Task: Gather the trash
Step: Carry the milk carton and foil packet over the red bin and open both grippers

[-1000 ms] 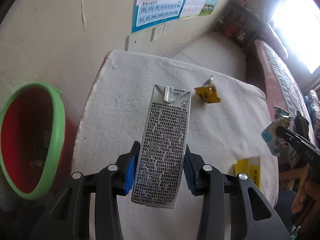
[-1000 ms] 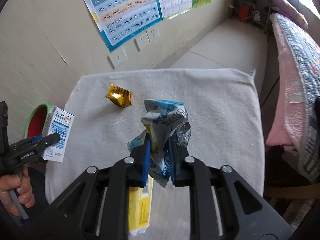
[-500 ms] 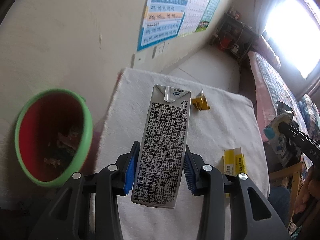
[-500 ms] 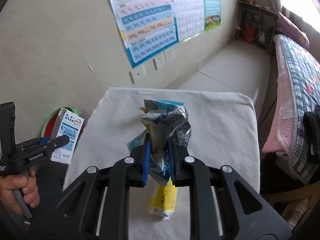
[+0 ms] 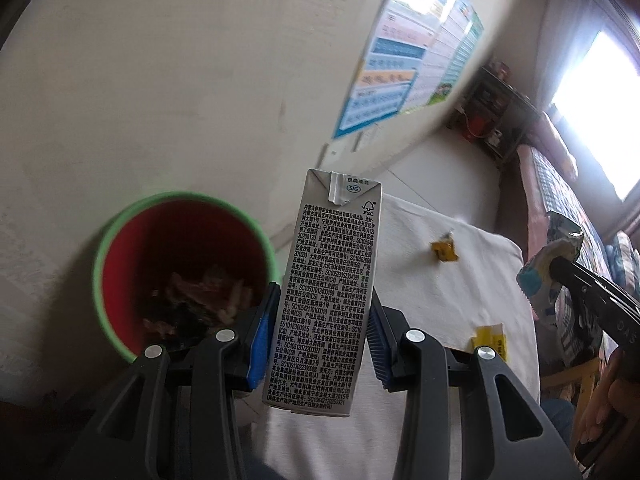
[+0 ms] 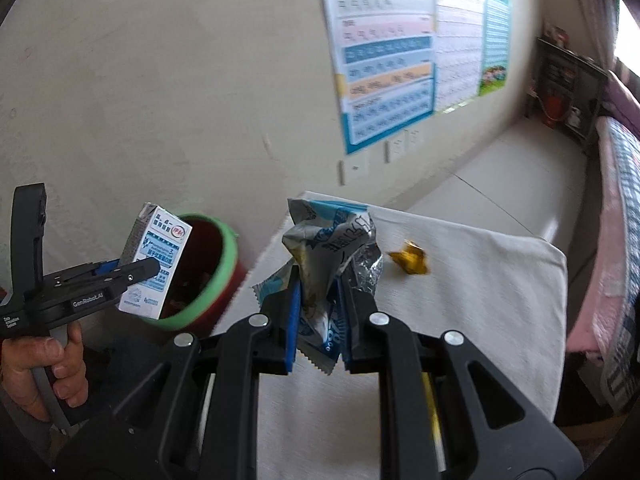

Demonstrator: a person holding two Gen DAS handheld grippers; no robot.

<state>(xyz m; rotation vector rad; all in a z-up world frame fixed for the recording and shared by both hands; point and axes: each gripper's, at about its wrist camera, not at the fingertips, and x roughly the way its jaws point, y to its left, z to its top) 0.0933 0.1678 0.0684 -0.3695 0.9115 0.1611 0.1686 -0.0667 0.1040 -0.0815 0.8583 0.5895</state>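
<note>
Left gripper [image 5: 322, 332] pinching milk carton [image 5: 330, 292], red bin [image 5: 182, 272] lower left of frame; right gripper [image 6: 318, 320] pinching crumpled wrapper [image 6: 332, 252]

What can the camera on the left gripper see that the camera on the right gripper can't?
Only the left wrist view shows the scraps lying inside the red bin and the milk carton's grey printed side. Only the right wrist view shows the carton's blue and white front and the hand squeezing the left gripper. Both show the bin, the carton, the crumpled wrapper and the small gold wrapper.
</note>
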